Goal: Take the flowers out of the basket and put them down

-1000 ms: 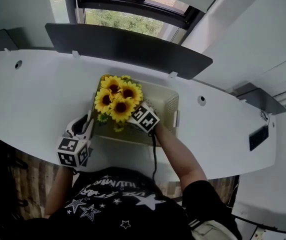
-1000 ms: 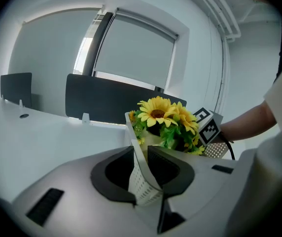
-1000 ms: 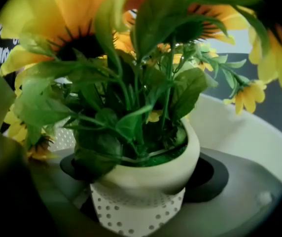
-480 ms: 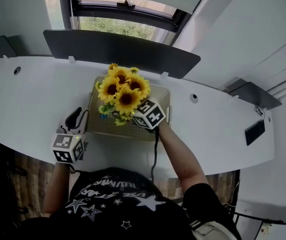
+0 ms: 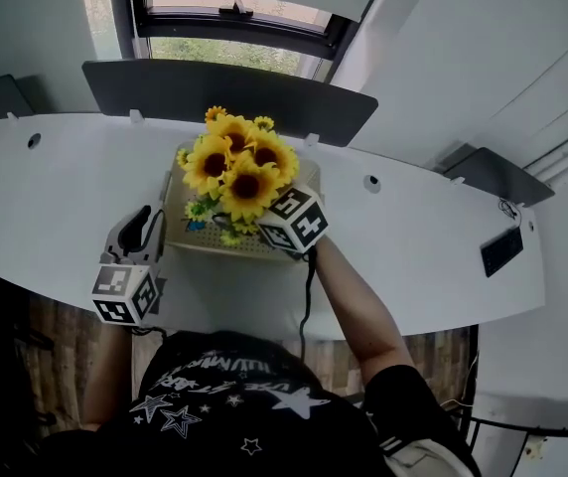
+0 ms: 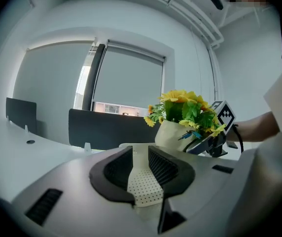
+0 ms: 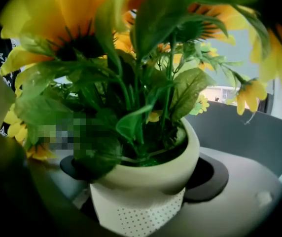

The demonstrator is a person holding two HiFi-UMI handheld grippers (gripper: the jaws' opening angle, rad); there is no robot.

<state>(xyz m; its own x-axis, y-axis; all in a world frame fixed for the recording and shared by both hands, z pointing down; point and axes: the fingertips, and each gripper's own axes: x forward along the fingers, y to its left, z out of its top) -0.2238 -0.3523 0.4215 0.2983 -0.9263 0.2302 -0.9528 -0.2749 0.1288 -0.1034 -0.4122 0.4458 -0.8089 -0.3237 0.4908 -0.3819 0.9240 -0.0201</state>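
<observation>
Head view: right tongs (image 5: 267, 229) hold flowers (image 5: 236, 167) over basket (image 5: 173, 229).

basket (image 5: 177, 217) mostly hidden by flowers (image 5: 239, 167), pot (image 7: 151, 177) part-covering jaws

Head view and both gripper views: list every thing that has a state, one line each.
flower pot, held upright over the basket
basket, resting on the table
right tool, shut on the flower pot
left tool, jaws nearly together beside the basket; grip unclear
</observation>
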